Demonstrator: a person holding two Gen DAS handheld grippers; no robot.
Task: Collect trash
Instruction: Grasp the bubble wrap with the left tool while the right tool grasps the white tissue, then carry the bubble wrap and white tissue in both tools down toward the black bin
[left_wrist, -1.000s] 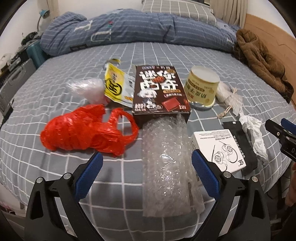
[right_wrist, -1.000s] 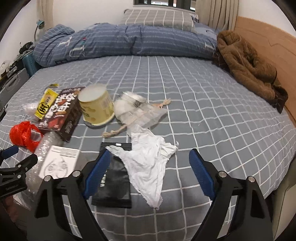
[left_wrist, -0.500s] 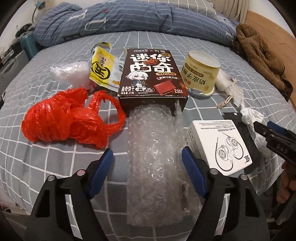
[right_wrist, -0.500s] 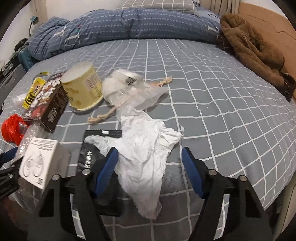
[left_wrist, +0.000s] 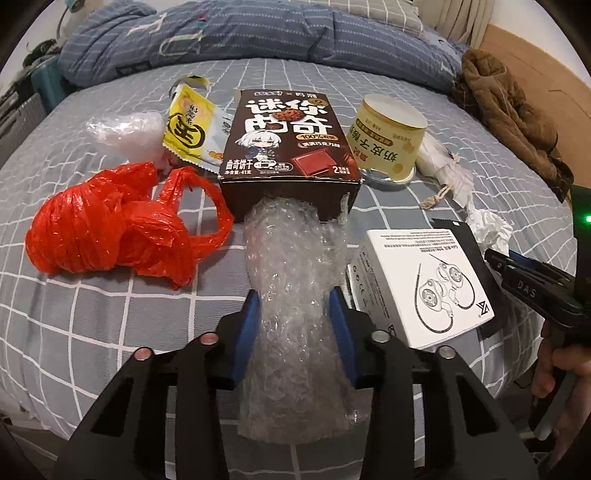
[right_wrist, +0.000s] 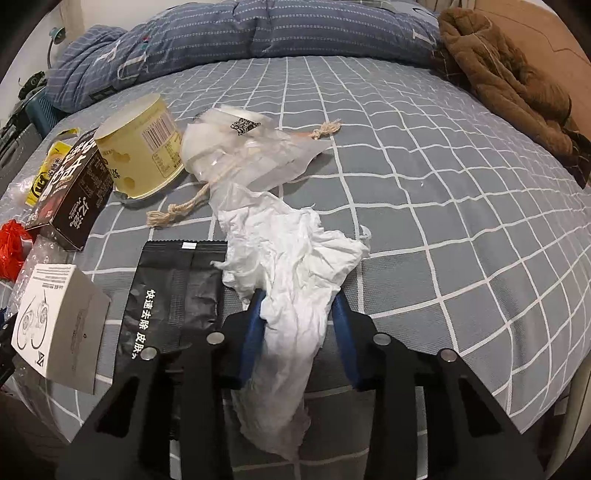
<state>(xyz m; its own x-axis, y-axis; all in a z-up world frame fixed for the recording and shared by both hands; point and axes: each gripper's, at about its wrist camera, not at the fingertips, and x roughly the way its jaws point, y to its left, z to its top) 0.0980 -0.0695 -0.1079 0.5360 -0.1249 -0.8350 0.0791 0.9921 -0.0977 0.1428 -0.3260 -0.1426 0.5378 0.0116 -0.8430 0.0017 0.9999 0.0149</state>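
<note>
left gripper (left_wrist: 293, 297): its jaws have just been closing, and the blue pads are now squeezing the bubble wrap (left_wrist: 291, 266) from both sides.
bubble wrap: it is lying on the bed (left_wrist: 92, 314), touching the open end of the brown cookie box (left_wrist: 288, 147).
right gripper (right_wrist: 299, 297): its jaws have just been closing, and they are pinching the white tissue (right_wrist: 291, 258).
white tissue: it is lying on the bed beside the black packet (right_wrist: 173, 288), partly over it.
only the left view is showing: the whole red bag (left_wrist: 118, 229) and a hand (left_wrist: 557, 373) holding the other gripper.
only the right view is showing: the barcode on the yellow cup (right_wrist: 144, 144) and the clear bag with a string (right_wrist: 251, 147).
</note>
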